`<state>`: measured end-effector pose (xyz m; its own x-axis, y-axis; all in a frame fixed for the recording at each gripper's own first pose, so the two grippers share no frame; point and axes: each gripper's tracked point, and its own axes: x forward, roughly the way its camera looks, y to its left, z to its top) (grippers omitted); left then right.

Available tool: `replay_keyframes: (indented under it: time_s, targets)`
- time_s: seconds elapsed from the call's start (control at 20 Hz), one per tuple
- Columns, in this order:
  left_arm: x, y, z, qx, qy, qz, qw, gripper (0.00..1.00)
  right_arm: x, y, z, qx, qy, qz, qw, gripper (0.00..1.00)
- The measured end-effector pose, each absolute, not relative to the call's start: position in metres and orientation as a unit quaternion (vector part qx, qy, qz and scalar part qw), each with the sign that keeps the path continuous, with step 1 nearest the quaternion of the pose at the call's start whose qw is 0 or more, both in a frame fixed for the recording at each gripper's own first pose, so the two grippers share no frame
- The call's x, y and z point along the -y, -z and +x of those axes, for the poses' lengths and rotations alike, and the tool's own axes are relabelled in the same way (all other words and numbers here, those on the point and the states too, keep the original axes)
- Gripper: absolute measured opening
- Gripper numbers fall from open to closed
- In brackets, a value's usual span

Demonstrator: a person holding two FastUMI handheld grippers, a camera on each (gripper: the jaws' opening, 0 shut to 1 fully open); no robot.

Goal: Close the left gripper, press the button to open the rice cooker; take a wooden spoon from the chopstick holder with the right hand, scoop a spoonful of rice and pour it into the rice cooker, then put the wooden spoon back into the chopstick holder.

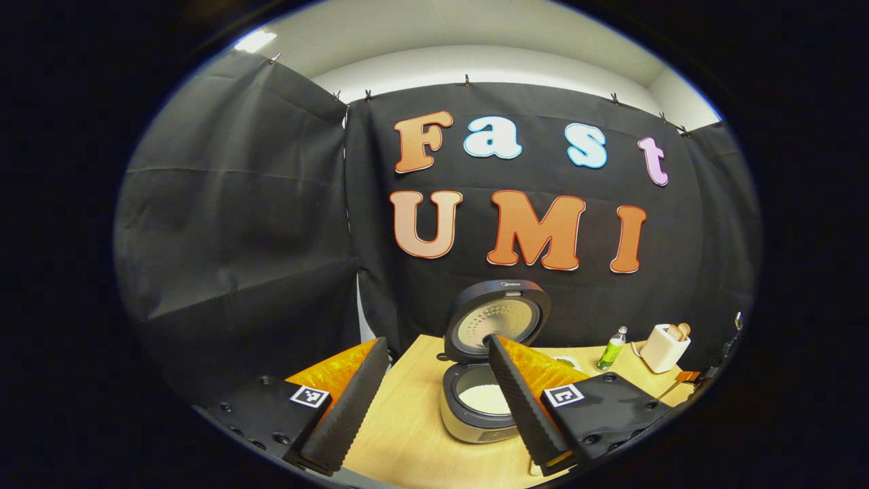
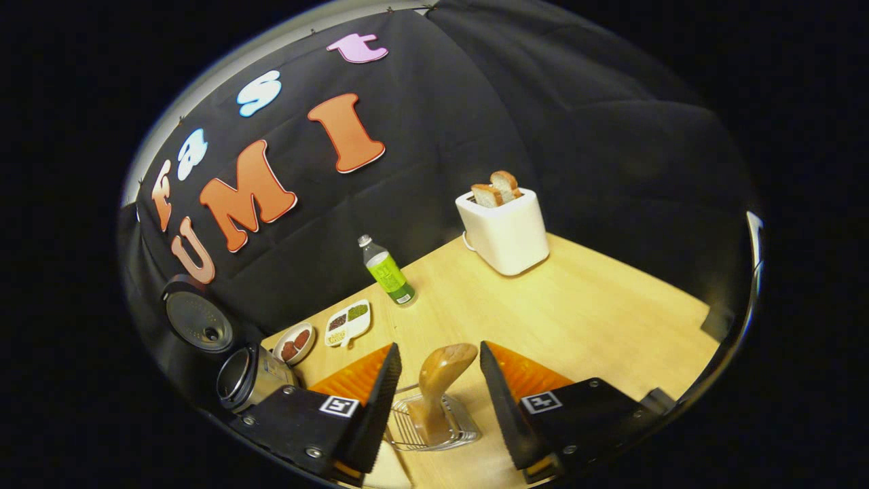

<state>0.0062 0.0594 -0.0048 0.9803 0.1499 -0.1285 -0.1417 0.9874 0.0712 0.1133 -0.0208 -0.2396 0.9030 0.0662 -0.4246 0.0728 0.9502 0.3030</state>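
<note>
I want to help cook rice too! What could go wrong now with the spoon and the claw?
1. The right claw is open around the wooden spoon standing in the wire chopstick holder; a clumsy move might tip the light holder.
2. The rice cooker lid stands open with rice inside, so a bump could possibly knock it shut.

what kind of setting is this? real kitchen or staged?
Likely a staged kitchen mock-up in a booth, not a real kitchen: black cloth walls clipped up around a light wooden table holding a dark rice cooker with its lid open and a white toaster with bread slices.
</note>
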Motion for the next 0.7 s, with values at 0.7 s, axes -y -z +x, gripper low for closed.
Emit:
replay_keyframes:
  time_s: [0.7]
  targets:
    - [0.051,-0.053,0.175,-0.054,0.017,0.020,0.998,0.96,0.092,0.058,0.061,-0.116,0.005,-0.010,0.993,0.95]
